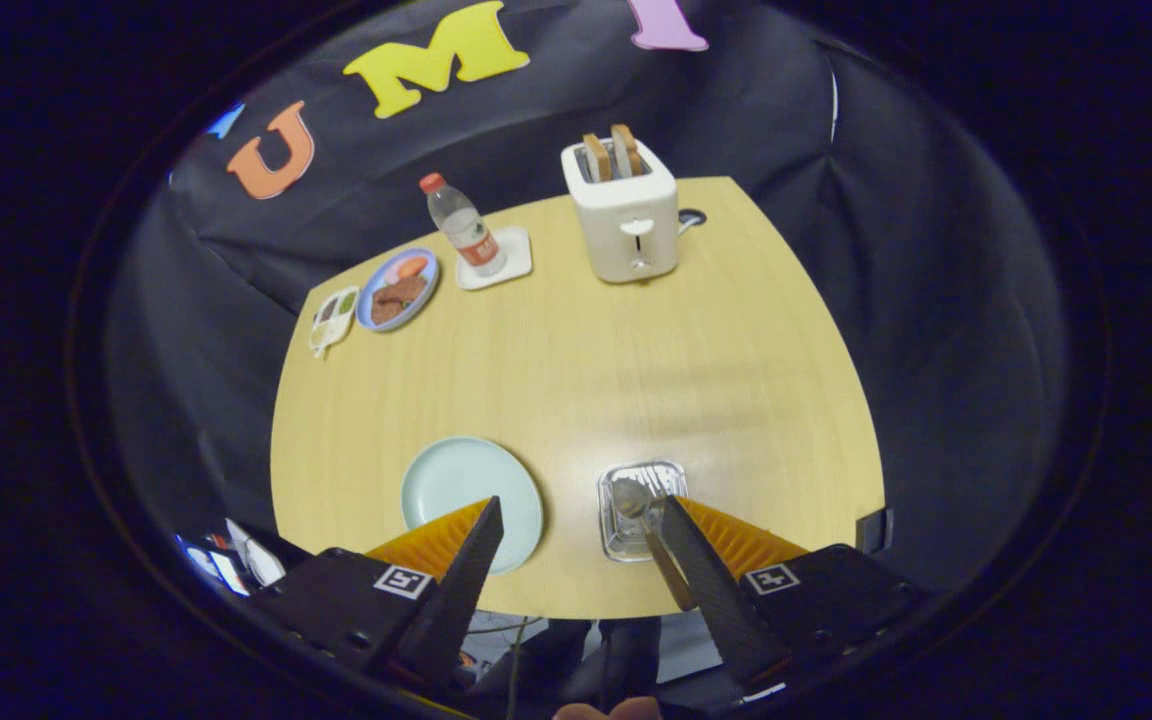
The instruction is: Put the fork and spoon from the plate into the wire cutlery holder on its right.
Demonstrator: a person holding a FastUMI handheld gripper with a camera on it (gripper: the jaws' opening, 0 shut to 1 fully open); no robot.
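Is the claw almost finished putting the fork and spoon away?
Nearly, it looks like. The plate is bare, with no cutlery left on it. A spoon already stands in the wire cutlery holder, its wooden handle leaning out beside one finger. The claw is open and holds nothing. Whether the fork is in the holder too is hard to tell, so check that.

Scene viewed from high above table's (576, 400) near edge, gripper (581, 515) fingers spread wide, aimed down toward far edge.
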